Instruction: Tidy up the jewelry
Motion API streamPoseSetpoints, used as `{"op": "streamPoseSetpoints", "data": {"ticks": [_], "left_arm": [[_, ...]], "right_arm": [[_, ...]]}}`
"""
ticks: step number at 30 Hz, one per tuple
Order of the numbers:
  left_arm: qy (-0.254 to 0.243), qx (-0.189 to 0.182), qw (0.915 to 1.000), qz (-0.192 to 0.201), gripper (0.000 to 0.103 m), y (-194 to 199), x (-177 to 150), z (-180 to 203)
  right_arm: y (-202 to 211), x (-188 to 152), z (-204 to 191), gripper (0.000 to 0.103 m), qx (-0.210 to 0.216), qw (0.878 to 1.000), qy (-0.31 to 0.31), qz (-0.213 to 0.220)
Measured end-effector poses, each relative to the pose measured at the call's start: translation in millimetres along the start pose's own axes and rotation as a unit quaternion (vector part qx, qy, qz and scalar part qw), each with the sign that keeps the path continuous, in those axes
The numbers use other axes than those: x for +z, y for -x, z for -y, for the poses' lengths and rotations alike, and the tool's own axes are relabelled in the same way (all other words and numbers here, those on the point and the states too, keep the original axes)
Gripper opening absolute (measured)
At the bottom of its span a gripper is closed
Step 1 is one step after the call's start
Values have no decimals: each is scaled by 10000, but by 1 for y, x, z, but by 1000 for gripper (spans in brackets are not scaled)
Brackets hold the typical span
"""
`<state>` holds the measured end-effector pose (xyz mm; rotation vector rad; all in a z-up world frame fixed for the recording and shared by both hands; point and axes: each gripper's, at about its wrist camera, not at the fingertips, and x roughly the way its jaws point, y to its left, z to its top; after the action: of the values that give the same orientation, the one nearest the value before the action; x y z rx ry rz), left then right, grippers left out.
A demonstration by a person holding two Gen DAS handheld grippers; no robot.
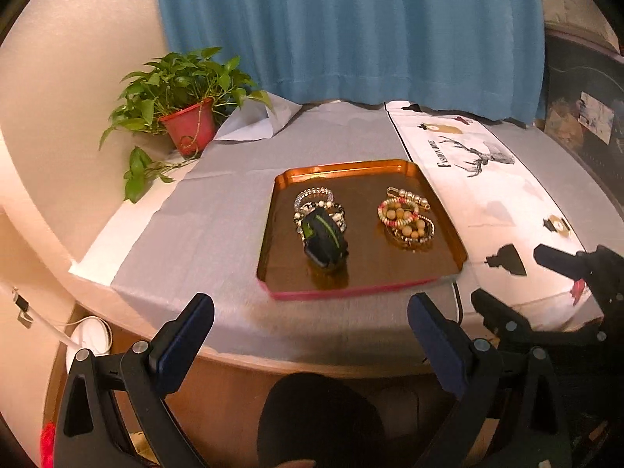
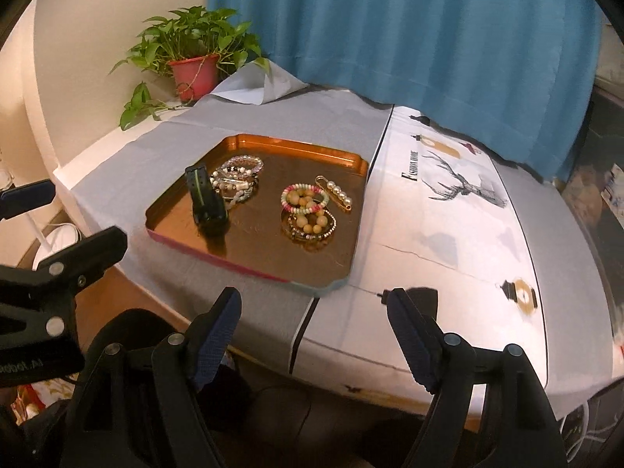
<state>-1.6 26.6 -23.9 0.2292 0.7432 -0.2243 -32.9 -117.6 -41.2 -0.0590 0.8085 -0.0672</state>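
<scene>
Presently, every item is listed by its place relative to the copper tray (image 1: pixel 273 234), which sits on the grey-clothed counter (image 1: pixel 202 230).

Item one: black watch with a green stripe (image 1: pixel 325 243), inside the tray on its left half, standing on edge and leaning against a cluster of pearl and crystal bracelets (image 1: pixel 314 199) just behind it.

Item two: stack of wooden-bead and coloured-bead bracelets (image 1: pixel 405 222), inside the tray on its right half, well apart from the watch.

Item three: gold pin with a row of pearls (image 2: pixel 338 194), inside the tray, touching the far side of the bead stack.

Item four: left gripper (image 1: pixel 310 335), at the near edge of the counter, short of the tray's near rim. Its fingers (image 1: pixel 183 337) stand wide apart, nothing between them, touching nothing.

Item five: right gripper (image 2: pixel 314 335), near the tray's near right corner, over the counter's edge. Its fingers (image 2: pixel 409 341) stand wide, empty, clear of the tray and of all jewelry.

Item six: white cloth printed with a deer (image 1: pixel 479 191), lying right of the tray.

Item seven: potted plant in a red pot (image 1: pixel 189 124), beyond the tray's far left corner.

Item eight: blue curtain (image 1: pixel 343 27), behind the tray.
</scene>
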Motion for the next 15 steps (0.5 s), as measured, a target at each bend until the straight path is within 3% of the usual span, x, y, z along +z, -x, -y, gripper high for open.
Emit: {"op": "streamPoseSetpoints", "data": {"ticks": [15], "left_arm": [[-14,81,9999,90,99,19,-9,4]], "right_arm": [[29,-11,3,78,-25,9999,-6,137]]}}
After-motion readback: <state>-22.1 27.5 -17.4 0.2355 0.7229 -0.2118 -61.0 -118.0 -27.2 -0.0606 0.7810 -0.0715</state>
